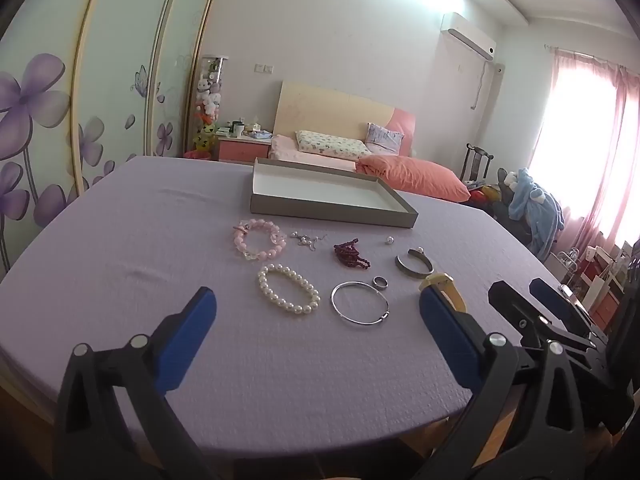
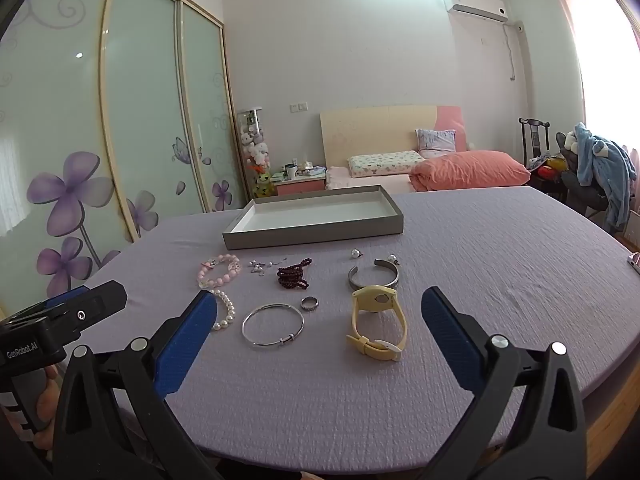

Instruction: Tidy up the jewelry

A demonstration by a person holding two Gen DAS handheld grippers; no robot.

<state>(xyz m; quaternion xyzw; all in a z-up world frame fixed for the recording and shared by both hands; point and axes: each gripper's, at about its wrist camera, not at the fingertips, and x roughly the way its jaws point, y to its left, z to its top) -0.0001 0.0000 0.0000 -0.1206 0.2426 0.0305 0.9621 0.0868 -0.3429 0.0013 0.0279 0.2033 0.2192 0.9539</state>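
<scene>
Evidently nothing is sorted yet: the grey tray point(image 2: 316, 227) sits bare at the far side of the lilac-covered worktop point(image 2: 500, 280), with the pieces spread singly in front of it, probably so each can be picked alone. Among them are the pink bead bracelet point(image 1: 260, 245), pearl bracelet point(image 1: 289, 288), silver bangle point(image 2: 273, 325), ring point(image 2: 309, 303), dark red beads point(image 2: 293, 277), open cuff point(image 2: 373, 277) and yellow watch point(image 2: 378, 322). Both the left gripper point(image 1: 316, 308) and right gripper point(image 2: 320, 312) hover above the near edge with jaws wide and holding nothing, the right lined up nearest the watch.

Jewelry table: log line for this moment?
stage: start | left tool: open, empty | right tool: open, empty | tray: empty | jewelry: all on purple cloth, yellow watch nearest right tool
</scene>
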